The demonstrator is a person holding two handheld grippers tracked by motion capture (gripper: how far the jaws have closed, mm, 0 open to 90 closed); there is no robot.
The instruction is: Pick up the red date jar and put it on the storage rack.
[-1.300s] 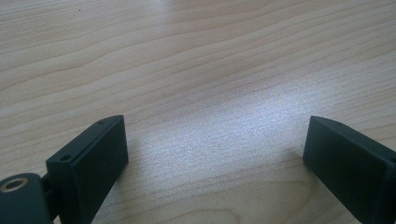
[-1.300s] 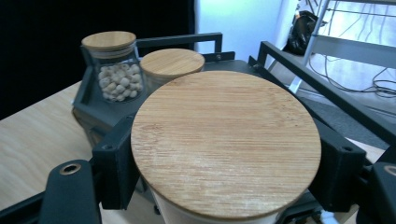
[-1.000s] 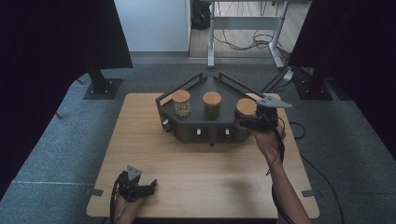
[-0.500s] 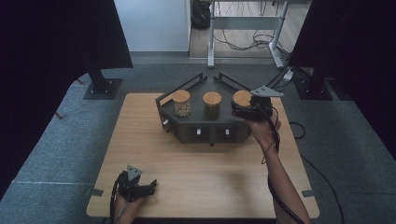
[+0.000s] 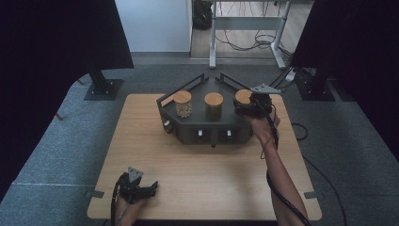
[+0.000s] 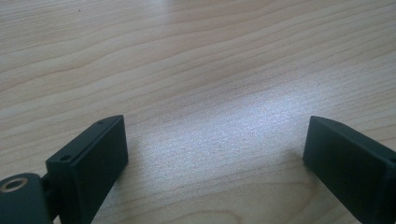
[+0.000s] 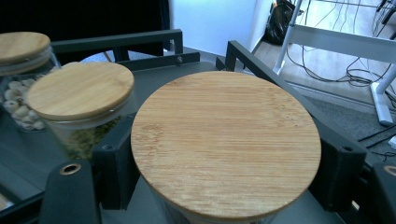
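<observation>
A glass jar with a round bamboo lid point(image 7: 226, 140) sits between the jaws of my right gripper point(image 7: 224, 186), which is shut on it just under the lid. From above, that jar point(image 5: 243, 96) is at the right end of the dark angular rack point(image 5: 188, 132), with my right gripper point(image 5: 243, 108) reaching in from the right. Two more lidded jars stand in the rack: the middle one point(image 5: 213, 104) and the left one point(image 5: 183, 103), holding pale pieces. My left gripper point(image 5: 151, 188) rests open on the wooden table near its front edge, with only bare wood between its fingers point(image 6: 93, 158).
The rack's raised bars point(image 7: 261, 65) run close behind the held jar. The middle jar point(image 7: 79, 91) stands right beside it. The wooden table point(image 5: 211, 179) stretches in front of the rack. Stands and cables lie on the floor beyond.
My right gripper has carried the jar away from the person and slightly left, further over the rack's right end. The left gripper has stayed where it was.
</observation>
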